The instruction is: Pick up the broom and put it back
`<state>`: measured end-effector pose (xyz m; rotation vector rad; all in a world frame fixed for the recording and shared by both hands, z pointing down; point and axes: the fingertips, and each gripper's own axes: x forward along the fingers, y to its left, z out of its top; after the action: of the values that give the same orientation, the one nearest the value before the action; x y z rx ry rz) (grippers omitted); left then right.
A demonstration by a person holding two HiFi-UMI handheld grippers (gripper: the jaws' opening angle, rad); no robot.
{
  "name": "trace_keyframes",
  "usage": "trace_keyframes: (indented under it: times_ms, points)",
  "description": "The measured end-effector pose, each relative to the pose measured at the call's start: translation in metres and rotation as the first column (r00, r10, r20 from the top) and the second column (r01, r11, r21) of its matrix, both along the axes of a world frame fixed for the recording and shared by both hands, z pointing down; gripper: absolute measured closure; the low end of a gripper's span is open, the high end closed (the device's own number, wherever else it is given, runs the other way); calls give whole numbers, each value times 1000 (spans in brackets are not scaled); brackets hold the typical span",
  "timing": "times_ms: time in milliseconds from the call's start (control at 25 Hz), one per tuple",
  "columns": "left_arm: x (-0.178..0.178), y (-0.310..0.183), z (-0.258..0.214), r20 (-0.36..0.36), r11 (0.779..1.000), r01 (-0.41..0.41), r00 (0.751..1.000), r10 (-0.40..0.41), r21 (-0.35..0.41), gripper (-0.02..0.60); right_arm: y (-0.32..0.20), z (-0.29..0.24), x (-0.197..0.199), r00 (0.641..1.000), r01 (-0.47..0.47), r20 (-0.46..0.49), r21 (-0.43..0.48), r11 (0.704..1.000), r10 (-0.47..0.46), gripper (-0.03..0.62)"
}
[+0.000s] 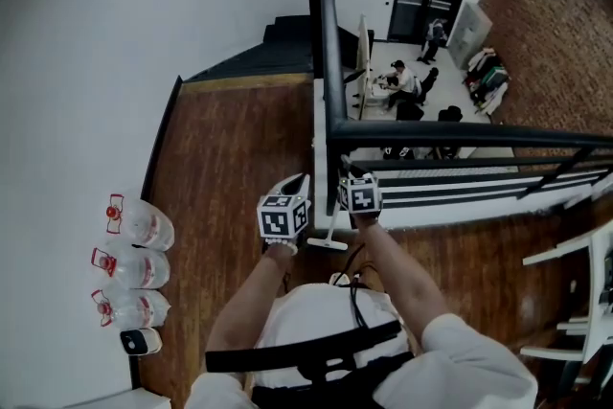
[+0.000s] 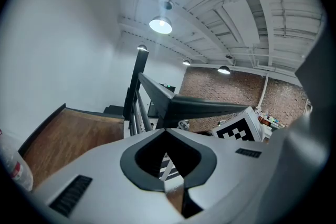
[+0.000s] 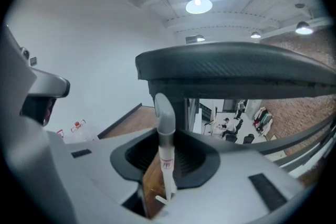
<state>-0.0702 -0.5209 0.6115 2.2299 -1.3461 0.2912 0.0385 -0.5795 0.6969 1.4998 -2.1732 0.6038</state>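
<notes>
The broom (image 3: 166, 139) has a white handle with a grey rounded top and stands upright against the black railing (image 3: 236, 68). My right gripper (image 3: 165, 131) is shut on the handle just below the grey top, with a jaw edge against each side. From the head view, the handle (image 1: 330, 227) runs down from the right gripper (image 1: 351, 175) to a white foot on the wooden floor. The left gripper (image 1: 297, 183) hangs just left of the broom, apart from it. In its own view the left gripper (image 2: 167, 131) has its tips together and holds nothing.
The railing (image 1: 330, 62) edges a raised wooden floor (image 1: 239, 139), and people sit at desks on the level below. Three water jugs (image 1: 134, 256) and a small white device (image 1: 141, 341) line the left wall. A white rack (image 1: 584, 287) stands at the right.
</notes>
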Motion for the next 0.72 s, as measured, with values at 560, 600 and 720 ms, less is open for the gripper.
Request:
trace_keyframes:
  times_ms: [560, 600, 720]
  points:
    - [24, 61, -29, -9, 991, -126, 992, 126, 36, 588, 84, -150, 3, 991, 128, 2, 181, 975, -130, 473]
    - [26, 64, -35, -3, 990, -134, 991, 134, 43, 588, 87, -165, 4, 991, 128, 5, 201, 971, -131, 473]
    - [28, 69, -57, 3, 987, -143, 990, 143, 73, 588, 91, -202, 7, 992, 119, 21, 249, 961, -128, 473]
